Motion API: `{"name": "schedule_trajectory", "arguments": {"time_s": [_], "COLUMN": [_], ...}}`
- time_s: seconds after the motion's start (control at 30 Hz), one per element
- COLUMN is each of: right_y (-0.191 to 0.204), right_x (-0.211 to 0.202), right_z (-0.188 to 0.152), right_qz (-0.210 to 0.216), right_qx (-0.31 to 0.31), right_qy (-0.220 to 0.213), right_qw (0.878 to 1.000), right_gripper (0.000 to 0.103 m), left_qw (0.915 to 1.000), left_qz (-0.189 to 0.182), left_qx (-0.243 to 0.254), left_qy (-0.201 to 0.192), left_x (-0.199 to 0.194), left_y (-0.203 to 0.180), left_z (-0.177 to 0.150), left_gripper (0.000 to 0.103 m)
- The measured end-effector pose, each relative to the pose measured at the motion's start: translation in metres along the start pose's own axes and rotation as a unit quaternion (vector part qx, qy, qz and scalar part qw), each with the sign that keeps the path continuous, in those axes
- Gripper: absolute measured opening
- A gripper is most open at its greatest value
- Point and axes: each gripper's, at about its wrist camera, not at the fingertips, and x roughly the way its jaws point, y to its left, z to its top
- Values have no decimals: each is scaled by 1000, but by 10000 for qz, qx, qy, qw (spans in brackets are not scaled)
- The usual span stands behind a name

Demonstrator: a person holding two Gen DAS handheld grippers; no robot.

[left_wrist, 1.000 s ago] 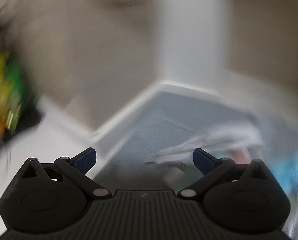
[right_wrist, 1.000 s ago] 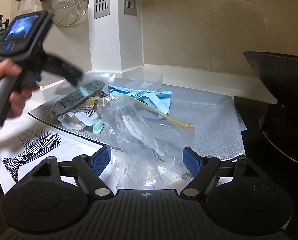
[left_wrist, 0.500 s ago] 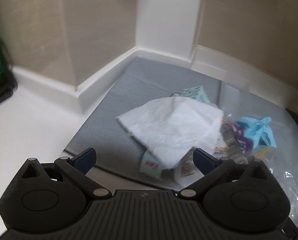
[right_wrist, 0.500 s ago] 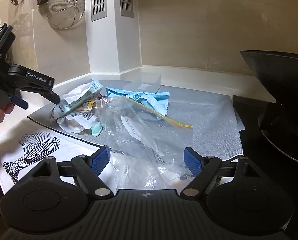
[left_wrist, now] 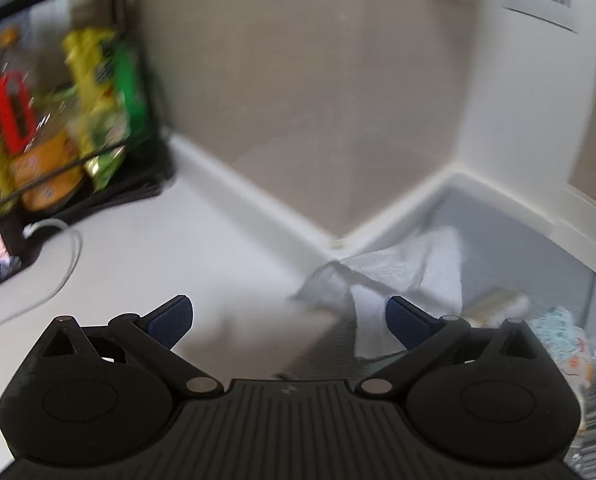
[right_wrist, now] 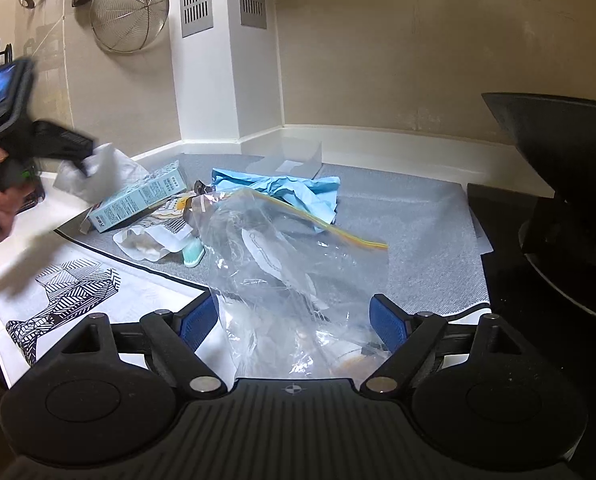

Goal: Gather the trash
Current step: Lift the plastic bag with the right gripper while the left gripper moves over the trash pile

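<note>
Beige tiled walls (right_wrist: 378, 60), white vented column (right_wrist: 225, 60), wire strainer (right_wrist: 129, 10) (hung up), white counter (left_wrist: 157, 248)

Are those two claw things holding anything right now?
Nothing is gripped. The left gripper is open beside the white tissue; the right gripper is open around the clear bag.

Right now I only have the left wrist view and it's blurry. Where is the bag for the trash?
Observer: The clear zip bag lies between the spread fingers of the right tool, with its yellow zip edge at the far end.
Operator: What's next to the white tissue in front of me?
Observer: A pale blue carton lies right beside the white tissue, which is at the tip of the left tool.
Operator: Anything over on the far right?
Observer: A black pan sits on the dark stovetop, past the grey mat.
</note>
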Motion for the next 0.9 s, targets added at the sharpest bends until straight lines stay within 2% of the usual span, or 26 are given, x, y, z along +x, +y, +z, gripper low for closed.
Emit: {"name": "schedule_trajectory", "arguments": {"time_s": [0.07, 0.13, 0.2, 0.23, 0.3, 0.37, 0.43, 0.5, 0.53, 0.6, 0.67, 0.7, 0.77, 0.9], "right_y": [0, 0, 0, 1, 1, 2, 2, 2, 2, 2, 1, 0, 0, 2], "right_x": [0, 0, 0, 0, 0, 2, 2, 4, 4, 4, 5, 5, 5, 6], "right_z": [-1, -1, -1, -1, -1, 0, 0, 0, 0, 0, 0, 0, 0, 0], "right_qz": [14, 16, 13, 10, 2, 3, 9, 9, 15, 31, 60, 72, 75, 76], "right_qx": [4, 1, -5, -12, -21, -4, 22, 13, 6, -3, 21, 35, 31, -6], "right_qy": [4, 1, 2, 5, 17, 27, 40, 58, 59, 70, 100, 116, 133, 148], "right_qw": [10000, 10000, 10000, 10000, 10000, 10000, 10000, 10000, 10000, 10000, 9999, 9999, 9999, 9999], "right_gripper": [85, 85, 86, 86, 87, 88, 88, 89, 89, 89, 89, 89, 89, 90], "left_qw": [9998, 9993, 9970, 9934, 9799, 9615, 9436, 9307, 9264, 9252, 9212, 9190, 9184, 9237], "left_qz": [105, 57, -288, -554, -1065, -1317, -1272, -1154, -1208, -1504, -1973, -2079, -2054, -1982], "left_qx": [67, 236, 456, 718, 1397, 2155, 2863, 3286, 3374, 3253, 3119, 3109, 3158, 3185], "left_qy": [-131, -284, -556, -696, -945, -1082, -1070, -1118, -1159, -1248, -1229, -1246, -1211, -784], "left_x": [-3, -15, -35, -44, -63, -70, -66, -59, -56, -59, -61, -62, -55, -29], "left_y": [5, 1, -7, -15, -38, -63, -93, -114, -120, -126, -129, -133, -142, -155], "left_z": [1, 2, 2, 3, -1, -12, -26, -36, -39, -37, -33, -32, -30, -21], "left_gripper": [103, 103, 103, 103, 103, 103, 103, 103, 103, 103, 103, 103, 103, 103]}}
